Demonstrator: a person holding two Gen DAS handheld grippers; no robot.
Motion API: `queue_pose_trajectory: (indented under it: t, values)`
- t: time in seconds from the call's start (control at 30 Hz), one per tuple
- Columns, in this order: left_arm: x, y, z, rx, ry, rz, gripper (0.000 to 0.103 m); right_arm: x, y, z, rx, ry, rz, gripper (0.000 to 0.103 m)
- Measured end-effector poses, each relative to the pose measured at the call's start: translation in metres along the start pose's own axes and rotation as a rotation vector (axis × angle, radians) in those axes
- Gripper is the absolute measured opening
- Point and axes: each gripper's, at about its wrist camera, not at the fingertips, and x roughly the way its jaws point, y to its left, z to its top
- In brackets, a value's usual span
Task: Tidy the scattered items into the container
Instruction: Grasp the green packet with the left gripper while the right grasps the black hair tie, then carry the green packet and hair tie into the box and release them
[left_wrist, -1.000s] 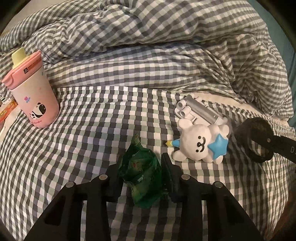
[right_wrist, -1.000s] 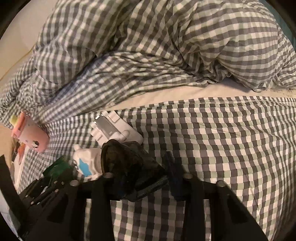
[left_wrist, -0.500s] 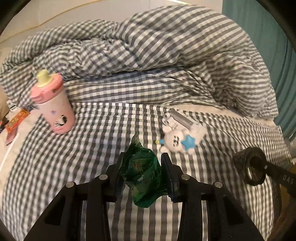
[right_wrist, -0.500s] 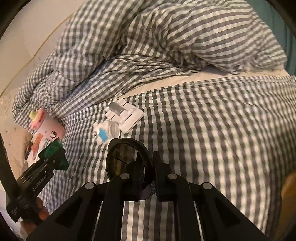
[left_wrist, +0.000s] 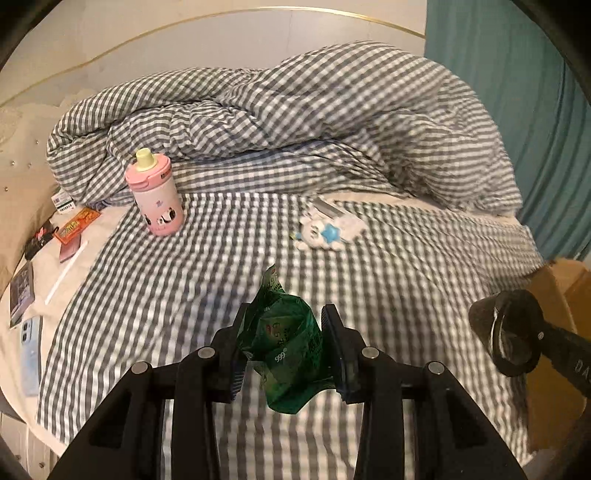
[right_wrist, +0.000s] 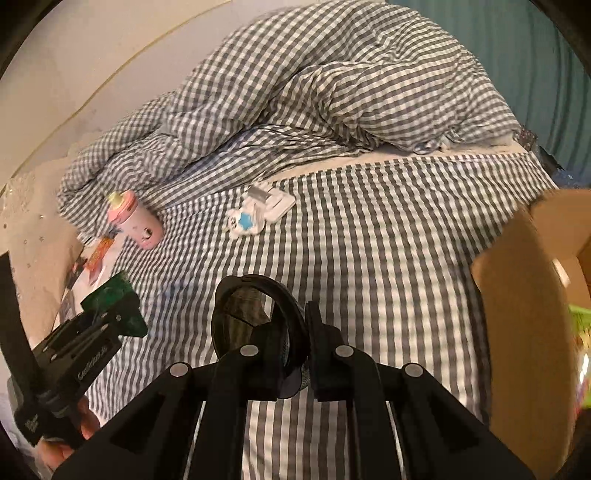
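Observation:
My left gripper (left_wrist: 282, 345) is shut on a crumpled green packet (left_wrist: 288, 347) and holds it above the checked bed. My right gripper (right_wrist: 291, 339) is shut on a round black object (right_wrist: 255, 317), also lifted; it shows at the right of the left wrist view (left_wrist: 506, 332). A cardboard box (right_wrist: 517, 295) stands beside the bed at the right. On the bed lie a pink sippy cup (left_wrist: 157, 197), a white toy with a blue star (left_wrist: 321, 230) and a white flat object (right_wrist: 271, 199) behind it.
A bunched checked duvet (left_wrist: 295, 122) fills the back of the bed. Small packets (left_wrist: 75, 225), cards and a phone (left_wrist: 29, 354) lie on the white sheet at the left edge. A teal curtain (left_wrist: 517, 92) hangs at the right.
Both grippers have lifted and drawn back from the bed with their loads. The toy and cup look smaller and farther. The cardboard box has come into view at the right.

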Motion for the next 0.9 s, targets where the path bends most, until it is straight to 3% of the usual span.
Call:
queue_pose_trajectory:
  t: [0.2,0.43,0.63,0.9]
  values:
    - [-0.037,-0.018,-0.017,0.024,-0.010,-0.006,0.038,-0.040,-0.009,-0.028,0.006,-0.020,0.010,0.009]
    - [-0.061,-0.051,-0.014,0.064,-0.039,-0.031,0.038,-0.076,-0.025,-0.030,0.013,-0.060,-0.001,0.009]
    - [-0.070,-0.086,-0.002,0.094,-0.042,-0.079,0.038,-0.119,-0.070,-0.018,0.070,-0.111,-0.064,0.009]
    - [-0.073,-0.164,0.004,0.195,-0.047,-0.160,0.038,-0.157,-0.143,-0.015,0.183,-0.153,-0.167,0.009]
